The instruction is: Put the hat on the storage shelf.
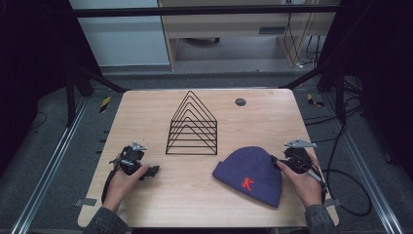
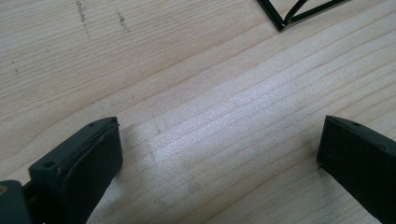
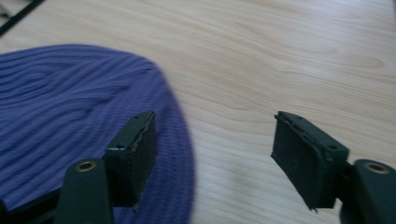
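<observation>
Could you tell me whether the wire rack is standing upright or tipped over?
Upright. In the high view the black wire rack stands on its flat base on the table, its triangular peaks pointing up.

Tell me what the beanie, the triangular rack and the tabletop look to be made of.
Beanie: purple ribbed knit, likely yarn; ribs show, red K stitched or printed.
Rack: thin black wire, probably coated metal; matte rods.
Tabletop: light wood or wood-look laminate; grain lines, slight sheen.
</observation>
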A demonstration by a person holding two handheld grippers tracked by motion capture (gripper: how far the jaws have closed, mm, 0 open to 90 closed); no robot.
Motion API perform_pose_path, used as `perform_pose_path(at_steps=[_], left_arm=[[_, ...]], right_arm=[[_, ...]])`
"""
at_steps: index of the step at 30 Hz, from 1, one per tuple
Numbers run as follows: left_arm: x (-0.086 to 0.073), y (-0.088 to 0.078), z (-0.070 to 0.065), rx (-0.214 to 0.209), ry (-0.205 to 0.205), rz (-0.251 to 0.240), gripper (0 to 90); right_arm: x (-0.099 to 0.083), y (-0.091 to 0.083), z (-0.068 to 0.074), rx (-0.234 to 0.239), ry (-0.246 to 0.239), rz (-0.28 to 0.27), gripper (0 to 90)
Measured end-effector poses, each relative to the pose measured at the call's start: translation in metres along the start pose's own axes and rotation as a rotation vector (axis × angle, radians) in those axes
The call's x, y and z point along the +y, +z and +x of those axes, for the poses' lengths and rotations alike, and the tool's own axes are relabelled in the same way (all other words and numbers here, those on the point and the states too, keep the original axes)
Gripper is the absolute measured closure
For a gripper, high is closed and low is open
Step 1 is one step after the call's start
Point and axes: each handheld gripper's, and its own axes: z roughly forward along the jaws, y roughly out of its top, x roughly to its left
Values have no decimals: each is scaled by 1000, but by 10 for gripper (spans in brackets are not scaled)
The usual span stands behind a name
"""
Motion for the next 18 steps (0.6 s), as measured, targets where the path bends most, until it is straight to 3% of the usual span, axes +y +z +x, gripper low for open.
perform_pose_path(at_steps=[5,18], left_arm=[[0,0,0,1,3,-3,0],[-1,0,0,2,-2,-5,0]], right_arm=[[24,1,12,56,-71,60,391],[54,20,17,137,-108,161,509]])
